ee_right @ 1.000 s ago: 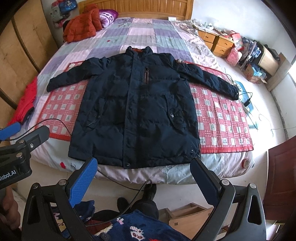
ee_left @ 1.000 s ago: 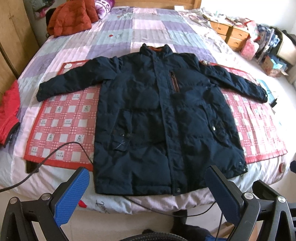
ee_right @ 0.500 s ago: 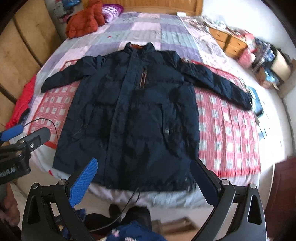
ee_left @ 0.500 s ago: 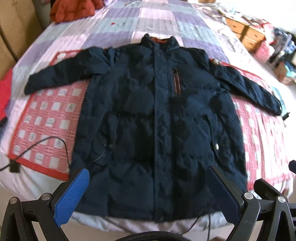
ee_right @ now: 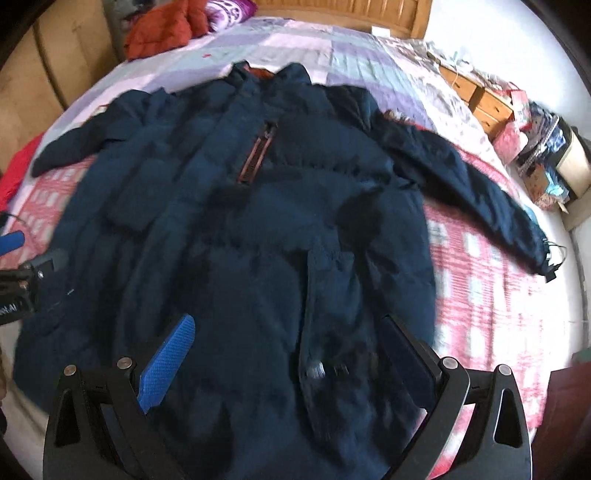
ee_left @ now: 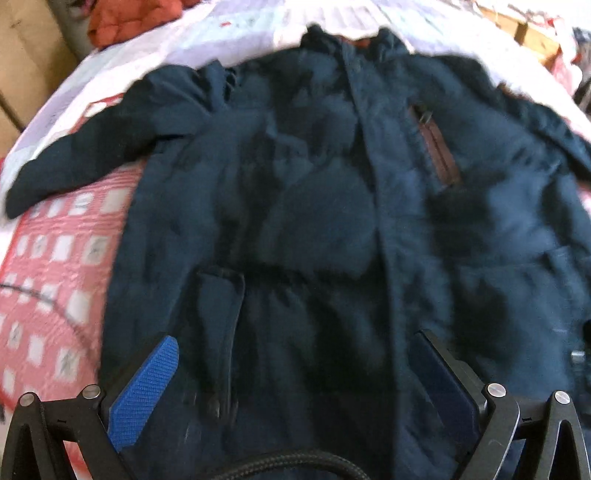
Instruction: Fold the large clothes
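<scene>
A large dark navy padded coat (ee_left: 325,206) lies flat and face up on the bed, sleeves spread, with a brown chest zip (ee_left: 439,147). It also shows in the right wrist view (ee_right: 240,229). My left gripper (ee_left: 295,376) is open and empty, low over the coat's lower left part near a pocket flap (ee_left: 221,317). My right gripper (ee_right: 284,354) is open and empty, low over the lower right part by the right pocket (ee_right: 328,295). The left gripper's body (ee_right: 22,273) shows at the right wrist view's left edge.
The coat rests on a red and white checked mat (ee_right: 487,288) over a purple patchwork quilt (ee_right: 362,62). An orange jacket (ee_right: 162,33) lies by the wooden headboard (ee_right: 354,11). Drawers (ee_right: 487,99) and clutter stand on the right.
Both grippers have moved forward and down from beyond the foot of the bed to just over the coat's lower half. Both stay open.
</scene>
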The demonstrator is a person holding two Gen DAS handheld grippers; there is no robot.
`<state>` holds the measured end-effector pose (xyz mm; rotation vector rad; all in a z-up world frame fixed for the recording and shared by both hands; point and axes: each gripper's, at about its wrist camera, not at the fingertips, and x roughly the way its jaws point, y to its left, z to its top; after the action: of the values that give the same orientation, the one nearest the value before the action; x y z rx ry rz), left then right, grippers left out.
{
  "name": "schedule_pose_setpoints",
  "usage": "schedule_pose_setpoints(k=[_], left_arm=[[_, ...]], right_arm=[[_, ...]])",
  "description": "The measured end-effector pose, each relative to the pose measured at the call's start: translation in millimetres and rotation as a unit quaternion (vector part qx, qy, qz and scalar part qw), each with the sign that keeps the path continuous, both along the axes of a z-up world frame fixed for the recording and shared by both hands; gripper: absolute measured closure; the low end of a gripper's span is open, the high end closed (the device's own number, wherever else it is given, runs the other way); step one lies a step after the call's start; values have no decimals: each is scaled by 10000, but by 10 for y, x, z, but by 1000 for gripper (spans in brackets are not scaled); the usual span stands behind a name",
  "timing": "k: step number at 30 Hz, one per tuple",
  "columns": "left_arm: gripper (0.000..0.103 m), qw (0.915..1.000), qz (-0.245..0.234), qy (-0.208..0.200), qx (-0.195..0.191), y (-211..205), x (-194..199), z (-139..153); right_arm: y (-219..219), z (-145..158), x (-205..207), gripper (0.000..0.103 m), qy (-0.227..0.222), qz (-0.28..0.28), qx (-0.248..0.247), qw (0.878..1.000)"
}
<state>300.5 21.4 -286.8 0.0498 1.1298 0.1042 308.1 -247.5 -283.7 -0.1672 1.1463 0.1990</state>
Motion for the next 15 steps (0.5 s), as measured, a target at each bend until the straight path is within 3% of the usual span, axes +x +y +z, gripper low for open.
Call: schedule_pose_setpoints(k=[4, 5, 6, 8, 15], left_arm=[[0, 9991, -158, 326, 206, 180, 213, -609], [0, 9977, -205, 586, 256, 255, 207, -853], [0, 9984, -302, 488, 16, 327, 145, -936], [0, 9988, -434, 19, -209, 436, -32, -897], [0, 9990, -439, -46, -48, 541, -642, -824]], right_arm=[[200, -539, 262, 1, 34, 125, -1, 9999], [233, -695, 282, 1, 116, 160, -34, 9998], [257, -874, 278, 1, 241, 189, -131, 9994], [225, -1008, 163, 0, -69, 169, -64, 9998], [109, -980, -384, 0, -327, 250, -43, 9991]])
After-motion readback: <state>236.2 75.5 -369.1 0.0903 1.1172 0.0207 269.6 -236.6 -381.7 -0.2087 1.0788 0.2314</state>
